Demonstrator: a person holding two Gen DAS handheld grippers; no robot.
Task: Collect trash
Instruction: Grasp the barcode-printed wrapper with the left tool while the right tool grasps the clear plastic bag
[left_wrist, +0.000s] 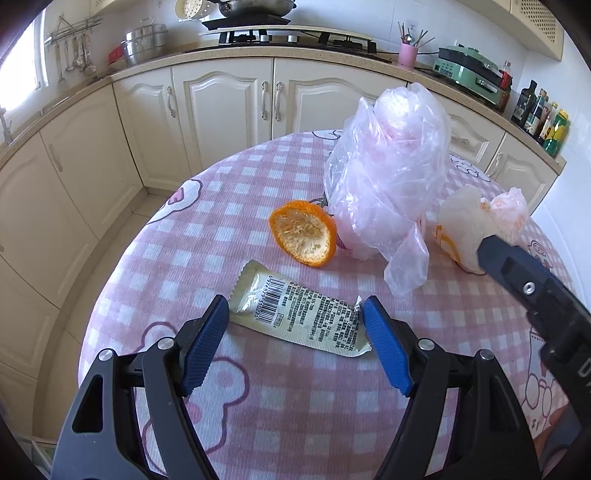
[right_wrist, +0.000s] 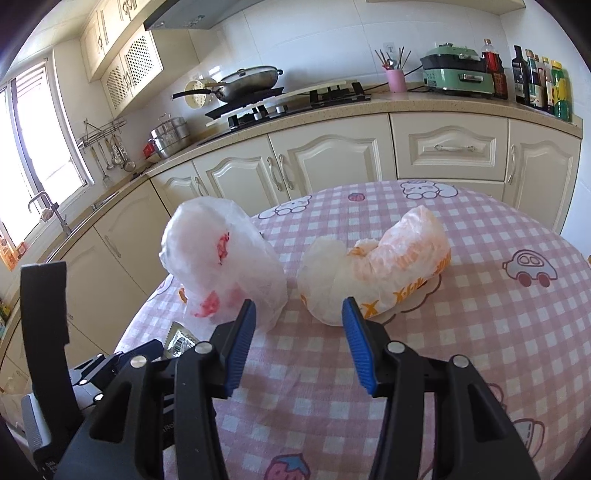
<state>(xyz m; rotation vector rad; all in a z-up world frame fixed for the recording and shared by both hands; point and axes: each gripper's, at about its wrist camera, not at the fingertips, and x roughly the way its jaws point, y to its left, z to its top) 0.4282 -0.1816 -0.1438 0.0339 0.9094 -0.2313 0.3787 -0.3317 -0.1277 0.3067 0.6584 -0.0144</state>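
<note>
A cream snack wrapper (left_wrist: 299, 314) with a barcode lies flat on the pink checked table (left_wrist: 258, 406). My left gripper (left_wrist: 295, 306) is open, its blue pads either side of the wrapper. An orange peel (left_wrist: 303, 232) lies behind it. A pink-white plastic bag (left_wrist: 388, 170) stands beyond; it also shows in the right wrist view (right_wrist: 221, 258). A crumpled white-and-orange paper wrapper (right_wrist: 376, 269) lies in front of my right gripper (right_wrist: 299, 306), which is open and empty; the wrapper also shows in the left wrist view (left_wrist: 480, 221).
The round table's far edge (right_wrist: 406, 184) faces cream kitchen cabinets (left_wrist: 221, 107). A counter carries a stove with a wok (right_wrist: 247, 81), a pink utensil cup (right_wrist: 395, 79), a green cooker (right_wrist: 458, 75) and several bottles (right_wrist: 539, 81). The left gripper's body (right_wrist: 110, 373) is at the right view's lower left.
</note>
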